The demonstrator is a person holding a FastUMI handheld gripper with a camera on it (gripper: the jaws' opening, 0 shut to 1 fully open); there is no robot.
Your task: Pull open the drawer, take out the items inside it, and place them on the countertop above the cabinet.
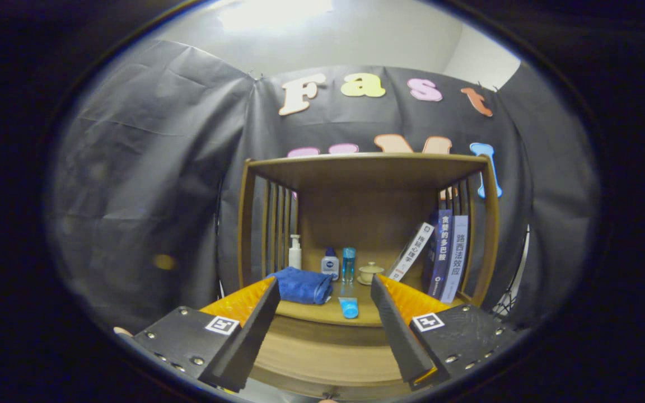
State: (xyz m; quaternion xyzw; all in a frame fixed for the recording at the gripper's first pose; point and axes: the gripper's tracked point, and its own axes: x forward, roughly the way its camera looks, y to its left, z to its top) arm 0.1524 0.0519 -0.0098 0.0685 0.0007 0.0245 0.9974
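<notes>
1. Nearest to me is the claw [322,330], its two fingers spread wide apart and gripping nothing, pointed straight at the wooden cabinet.
2. Just under and ahead of the fingers lies the pale wooden counter [322,347], its rounded front edge running crosswise to the claw's line of reach. I would judge the drawer sits lower in the cabinet front; I cannot make out its handle from here.
3. Between the fingertips and a little beyond them, a small light-blue tube [349,307] lies on the counter, its long axis pointing roughly away from the claw.
4. Left of the tube, just past the left finger, sits a folded blue cloth [303,285].
5. Further back stand a white pump bottle [295,252], a small dark-capped white bottle [330,263], a slim clear-blue bottle [348,264] and a cream lidded cup on a saucer [369,273].
6. To the right, several upright books [447,254] lean against the brown slatted wooden shelf frame [367,168] that roofs the counter.
7. My reading: the drawer is not yet opened, so the claw must drop downward, below counter level, before anything else.
</notes>
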